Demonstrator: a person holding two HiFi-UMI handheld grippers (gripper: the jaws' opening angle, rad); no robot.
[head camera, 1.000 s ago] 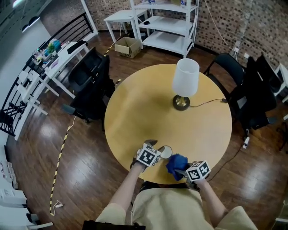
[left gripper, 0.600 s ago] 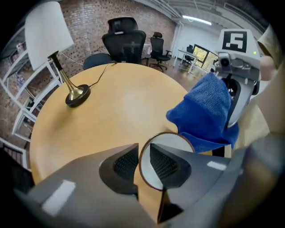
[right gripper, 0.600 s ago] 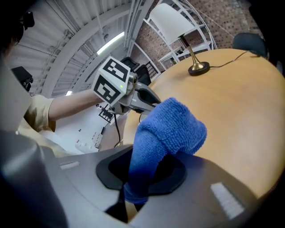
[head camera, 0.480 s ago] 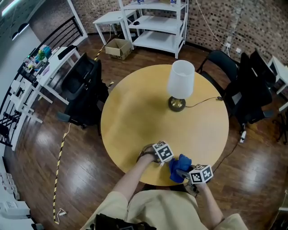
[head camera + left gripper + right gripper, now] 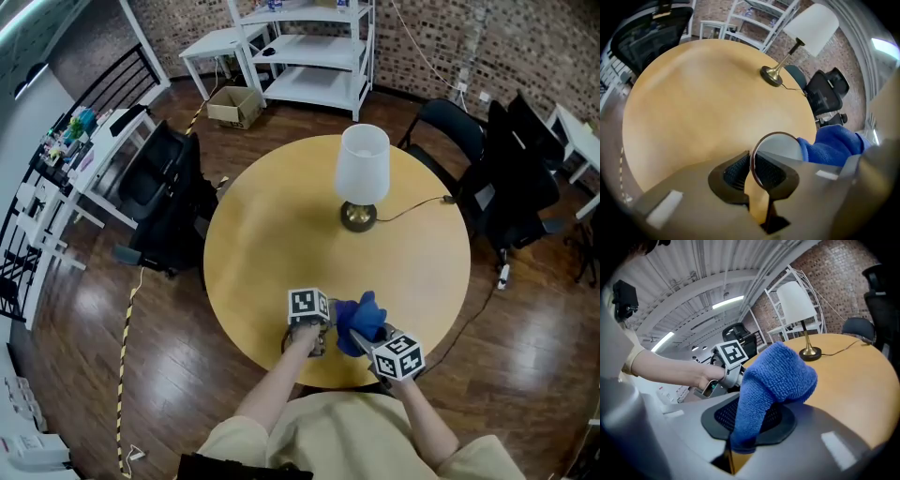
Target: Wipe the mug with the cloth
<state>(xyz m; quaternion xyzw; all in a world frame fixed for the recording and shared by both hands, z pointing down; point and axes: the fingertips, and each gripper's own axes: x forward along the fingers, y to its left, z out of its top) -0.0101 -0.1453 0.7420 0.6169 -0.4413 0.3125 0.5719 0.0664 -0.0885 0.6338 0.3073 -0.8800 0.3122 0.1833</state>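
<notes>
Yellow wood of the round tabletop [image 5: 281,234] carries the work at its near edge, where both tools meet in front of the person. On the left, the left gripper [image 5: 751,172] points steeply down and its fingers [image 5: 735,172] have just been closing. They now stand narrow, pinching the thin rim of the mug [image 5: 783,149], one pad outside the wall and one inside. The mug sits at the tabletop's near edge, its mouth open toward that gripper's view; whether its base rests on the wood I cannot tell. Just to its right the blue cloth [image 5: 834,145] bunches up against the rim, close enough that contact seems likely but is not certain. Further right, the right gripper [image 5: 750,420] has its fingers clamped on the lower end of the cloth, the free wad standing up and forward toward the mug. I judge the step to be the start of wiping: mug secured, cloth brought alongside. The next move likely calls for pressing the wad against the mug's wall or rim and rubbing around it, while the left grip holds firm so the mug neither tips nor slides off the edge.
</notes>
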